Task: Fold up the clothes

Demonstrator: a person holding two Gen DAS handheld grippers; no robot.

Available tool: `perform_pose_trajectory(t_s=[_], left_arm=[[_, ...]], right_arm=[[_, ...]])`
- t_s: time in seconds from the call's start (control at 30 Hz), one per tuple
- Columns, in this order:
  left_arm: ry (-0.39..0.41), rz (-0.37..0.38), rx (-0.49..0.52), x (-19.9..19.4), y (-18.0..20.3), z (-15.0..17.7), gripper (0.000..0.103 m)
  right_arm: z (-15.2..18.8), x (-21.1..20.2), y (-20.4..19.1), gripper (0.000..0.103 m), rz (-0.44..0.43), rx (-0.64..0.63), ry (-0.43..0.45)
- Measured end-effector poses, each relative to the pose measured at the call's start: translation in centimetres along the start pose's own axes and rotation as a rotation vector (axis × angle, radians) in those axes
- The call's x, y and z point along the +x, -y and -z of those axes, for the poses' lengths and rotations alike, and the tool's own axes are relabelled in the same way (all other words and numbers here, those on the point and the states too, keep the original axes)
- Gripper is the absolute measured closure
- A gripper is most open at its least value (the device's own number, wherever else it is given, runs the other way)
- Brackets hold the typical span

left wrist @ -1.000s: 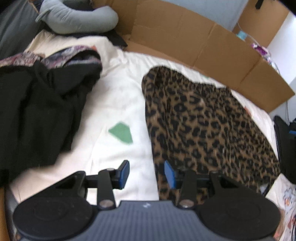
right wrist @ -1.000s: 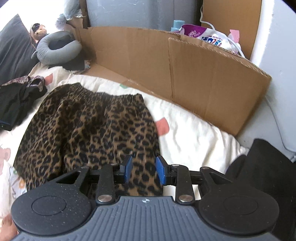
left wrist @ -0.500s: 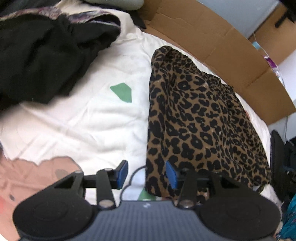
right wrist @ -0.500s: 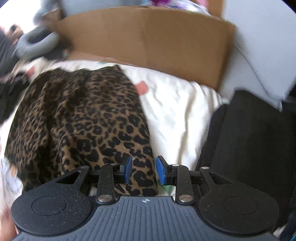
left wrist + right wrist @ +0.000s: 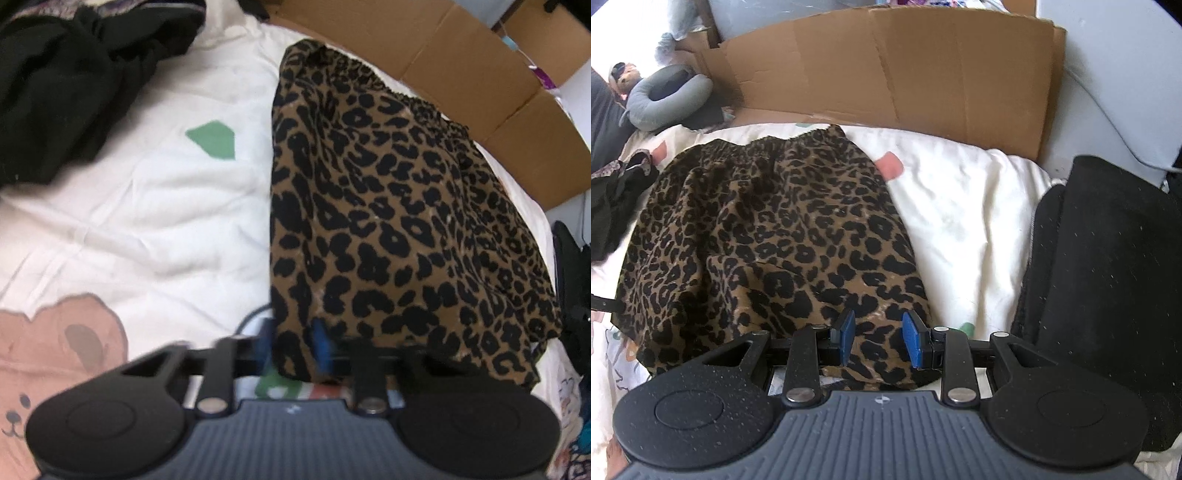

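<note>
A leopard-print garment [image 5: 388,221] lies spread on a white printed bed sheet [image 5: 147,206]; it also shows in the right wrist view [image 5: 768,236]. My left gripper [image 5: 291,347] is at the garment's near left corner, its blue pads on either side of the hem, a gap still between them. My right gripper [image 5: 877,338] is open over the garment's near right corner, the hem lying between its blue pads.
A pile of black clothes [image 5: 62,85] lies at the left. Brown cardboard [image 5: 894,77] stands along the far edge of the bed. A black cushion [image 5: 1108,277] lies at the right. A grey neck pillow [image 5: 665,96] lies at the far left.
Both grippers have moved down and closer to the garment's near hem. The left pads have narrowed around the left corner. The right pads now straddle the right corner.
</note>
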State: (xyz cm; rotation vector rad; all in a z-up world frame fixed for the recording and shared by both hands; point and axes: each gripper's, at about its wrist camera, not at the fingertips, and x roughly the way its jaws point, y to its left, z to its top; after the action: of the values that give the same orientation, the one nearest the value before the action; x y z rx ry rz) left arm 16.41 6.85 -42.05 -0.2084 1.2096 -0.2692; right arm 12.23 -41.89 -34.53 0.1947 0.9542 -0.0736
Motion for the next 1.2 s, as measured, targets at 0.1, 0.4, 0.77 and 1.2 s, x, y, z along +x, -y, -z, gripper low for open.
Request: perform_pose_trajectory(t_s=[0.1,0.4,0.77,1.2], left_arm=[[0.017,0.013,0.011,-0.9,0.8,0.0,0.100],[0.087,0.109,0.080,-3.1,4.9,-2.5,0.100],[0.105,0.204,0.159,-1.7,9.3,-4.2,0.100],[0.036,0.254,0.218,4.9,12.4,-4.9,0.087]], right_arm=[[-0.4,-0.3,-0.6,0.068,-0.020,-0.009,0.016],[-1.2,-1.2,-2.5,0.068,-0.071,-0.043,0.055],[-1.9,-1.7,-3.6,0.068,-0.109,-0.047,0.078],[-1.4,-0.1,-4.3,0.068,-0.125,-0.076,0.038]])
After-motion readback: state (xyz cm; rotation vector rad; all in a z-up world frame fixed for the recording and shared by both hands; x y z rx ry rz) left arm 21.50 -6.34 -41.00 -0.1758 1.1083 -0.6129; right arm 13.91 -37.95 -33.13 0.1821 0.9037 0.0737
